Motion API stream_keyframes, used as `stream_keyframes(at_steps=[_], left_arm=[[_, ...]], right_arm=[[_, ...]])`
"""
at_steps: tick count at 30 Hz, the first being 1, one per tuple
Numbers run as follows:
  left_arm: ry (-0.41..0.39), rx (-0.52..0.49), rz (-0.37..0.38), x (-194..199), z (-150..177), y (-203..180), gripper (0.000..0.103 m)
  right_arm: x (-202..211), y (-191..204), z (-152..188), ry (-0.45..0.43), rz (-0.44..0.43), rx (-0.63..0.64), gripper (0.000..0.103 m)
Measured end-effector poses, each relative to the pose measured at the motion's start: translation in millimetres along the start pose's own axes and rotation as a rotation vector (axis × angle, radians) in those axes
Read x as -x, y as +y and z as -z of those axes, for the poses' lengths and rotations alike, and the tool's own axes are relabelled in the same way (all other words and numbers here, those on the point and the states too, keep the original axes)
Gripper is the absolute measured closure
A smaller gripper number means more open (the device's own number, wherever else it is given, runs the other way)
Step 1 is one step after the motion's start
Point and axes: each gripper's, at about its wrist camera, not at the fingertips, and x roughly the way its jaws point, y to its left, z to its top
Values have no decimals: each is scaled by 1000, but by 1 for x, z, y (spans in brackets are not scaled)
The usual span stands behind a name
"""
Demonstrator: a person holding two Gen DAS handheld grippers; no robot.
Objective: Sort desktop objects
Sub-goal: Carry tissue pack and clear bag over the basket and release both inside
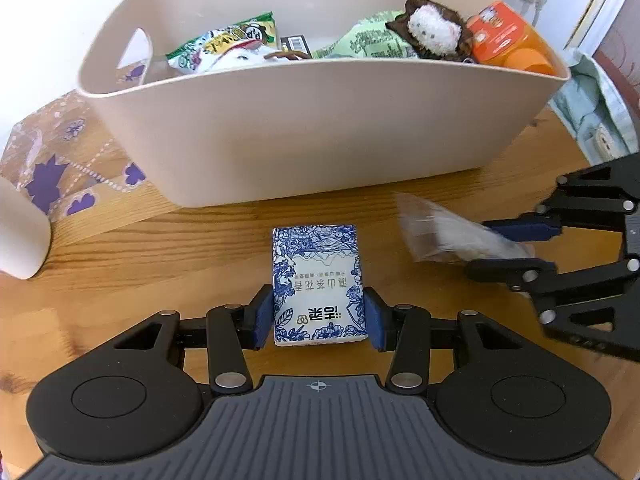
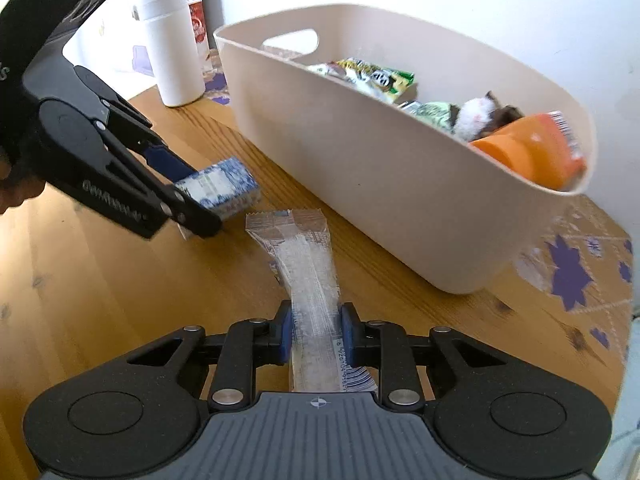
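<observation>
- at the far left, a white cup (image 1: 18, 232) stands on the wooden table (image 1: 160, 264), next to a patterned cloth (image 1: 68, 168); both are well clear of my working area.
- my left gripper (image 1: 318, 316) is clenched on the blue-and-white tissue pack (image 1: 318, 280), pads pressing its two long sides. the pack looks to be resting on the table, just near of the beige basket (image 1: 320, 132).
- to its right, my right gripper (image 2: 314, 332) is clamped on the clear-wrapped packet (image 2: 308, 264), which sticks out ahead of the fingers towards the basket.
- step in hand, as i judge it: both pieces are grasped and ready to go into the basket, which already holds snack bags, a small plush toy (image 1: 432, 28) and an orange bottle (image 1: 512, 44).
- next move calls for a lift high enough to clear the basket's near rim, then a carry forward and a release over a free patch.
- room: the near wall of the basket is tall and close. the two grippers sit near each other, so i'd raise them one at a time. free room inside the basket looks best at its left end, by the handle hole.
</observation>
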Motion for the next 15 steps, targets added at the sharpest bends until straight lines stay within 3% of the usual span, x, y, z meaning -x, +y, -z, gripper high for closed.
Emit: stream_keyframes(at_steps=[6, 15], left_arm=[[-51, -31, 14, 29, 3, 6, 56], [-144, -161, 26, 81, 5, 7, 56]], right_arm=[[31, 2, -15, -70, 28, -9, 80], [93, -3, -30, -181, 90, -9, 80]])
